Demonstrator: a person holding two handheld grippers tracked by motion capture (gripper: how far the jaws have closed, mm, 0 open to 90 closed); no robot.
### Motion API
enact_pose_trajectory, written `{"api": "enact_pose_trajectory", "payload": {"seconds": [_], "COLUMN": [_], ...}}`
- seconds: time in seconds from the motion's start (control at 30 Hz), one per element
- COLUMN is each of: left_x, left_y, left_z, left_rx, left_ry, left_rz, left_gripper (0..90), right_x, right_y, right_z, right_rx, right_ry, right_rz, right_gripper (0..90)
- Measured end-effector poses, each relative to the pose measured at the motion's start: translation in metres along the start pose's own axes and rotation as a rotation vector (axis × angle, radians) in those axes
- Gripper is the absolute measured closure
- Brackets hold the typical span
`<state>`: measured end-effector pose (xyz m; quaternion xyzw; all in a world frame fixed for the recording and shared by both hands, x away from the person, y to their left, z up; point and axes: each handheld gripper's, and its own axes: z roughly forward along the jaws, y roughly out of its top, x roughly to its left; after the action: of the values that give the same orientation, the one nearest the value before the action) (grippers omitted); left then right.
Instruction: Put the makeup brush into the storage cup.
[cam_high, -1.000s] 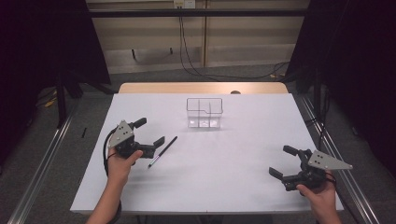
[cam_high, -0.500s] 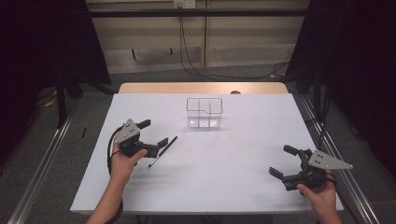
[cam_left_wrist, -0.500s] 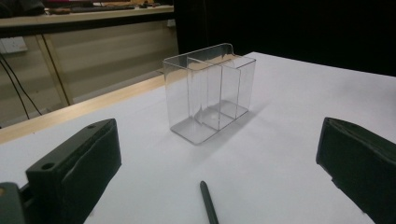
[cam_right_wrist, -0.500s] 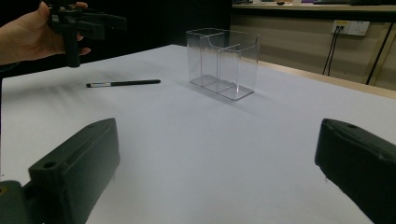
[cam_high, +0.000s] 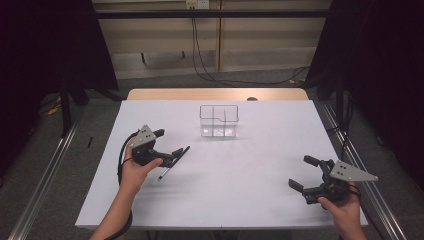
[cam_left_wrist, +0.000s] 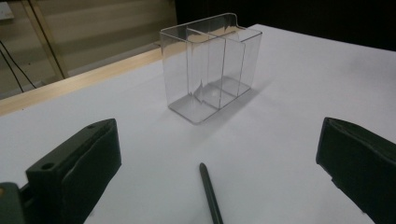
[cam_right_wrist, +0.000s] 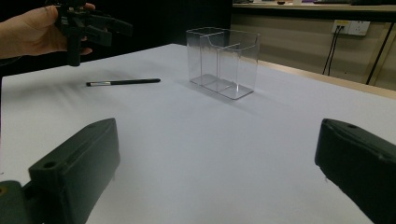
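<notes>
Black pen (cam_left_wrist: 210, 196) — between left tongs (cam_left_wrist: 215, 163)

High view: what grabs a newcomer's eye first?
A clear divided container stands upright toward the table's far middle. The left gripper, jaws open, hangs over a dark pen lying flat on the white top. The right gripper sits open near the right front corner.
</notes>
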<state>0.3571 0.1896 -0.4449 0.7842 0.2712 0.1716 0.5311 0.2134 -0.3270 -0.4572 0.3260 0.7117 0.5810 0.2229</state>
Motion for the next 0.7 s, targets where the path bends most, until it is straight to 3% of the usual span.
{"api": "enact_pose_trajectory", "payload": {"seconds": [0.07, 0.13, 0.3, 0.33, 0.7], "left_x": [0.0002, 0.0011, 0.0016, 0.0023, 0.0054], "left_y": [0.0011, 0.004, 0.0064, 0.0074, 0.0108], "left_z": [0.0001, 0.0008, 0.0031, 0.0038, 0.0094], "left_rx": [0.013, 0.06, 0.11, 0.139, 0.316], "left_ry": [0.0, -0.005, -0.006, -0.008, -0.025], "left_rz": [-0.004, 0.003, -0.011, -0.003, -0.053], "left_gripper": [0.0, 0.0, 0.0, 0.0, 0.0], "right_x": [-0.0003, -0.0004, -0.0002, 0.0001, -0.0006], "right_y": [-0.0001, -0.0001, 0.0003, 0.0004, 0.0001], "right_z": [0.0001, 0.0003, 0.0012, 0.0014, 0.0017], "right_rx": [0.001, 0.004, 0.004, 0.007, 0.01], "right_ry": [0.0, -0.002, -0.001, 0.002, 0.001], "right_rz": [-0.001, -0.001, -0.006, -0.007, -0.007], "right_gripper": [0.0, 0.0, 0.0, 0.0, 0.0]}}
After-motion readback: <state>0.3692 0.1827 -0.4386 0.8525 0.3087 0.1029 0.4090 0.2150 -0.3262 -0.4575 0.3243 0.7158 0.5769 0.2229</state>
